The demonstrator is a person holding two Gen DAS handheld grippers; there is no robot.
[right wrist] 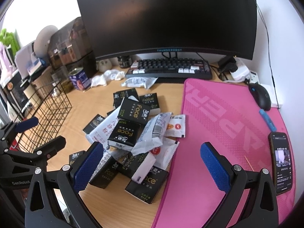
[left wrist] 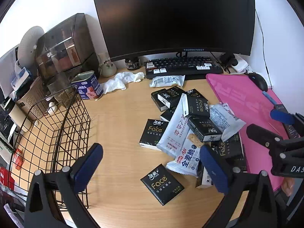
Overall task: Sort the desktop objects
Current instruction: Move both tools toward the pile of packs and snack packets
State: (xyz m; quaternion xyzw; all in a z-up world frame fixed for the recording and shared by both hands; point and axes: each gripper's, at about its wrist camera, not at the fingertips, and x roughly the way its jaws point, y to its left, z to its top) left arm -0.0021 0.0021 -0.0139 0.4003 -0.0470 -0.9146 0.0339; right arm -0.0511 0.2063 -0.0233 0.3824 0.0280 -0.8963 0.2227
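Note:
A heap of black "Face" tissue packs [left wrist: 197, 104] and white snack wrappers [left wrist: 175, 131] lies mid-desk; it also shows in the right wrist view [right wrist: 125, 133]. One tissue pack [left wrist: 162, 184] lies apart, near the front. An empty black wire basket [left wrist: 57, 133] stands at the left [right wrist: 47, 112]. My left gripper [left wrist: 152, 168] is open and empty, above the desk just before the heap. My right gripper [right wrist: 152, 168] is open and empty over the heap's near edge and the pink mat [right wrist: 224, 125].
A monitor [left wrist: 174, 17], keyboard [left wrist: 182, 66], mouse [right wrist: 261, 96] and phone [right wrist: 282, 161] stand behind and right. A blue tin [left wrist: 88, 87], white cloth [left wrist: 121, 81], storage boxes [left wrist: 62, 47] and a blue pen [right wrist: 267, 119] are around.

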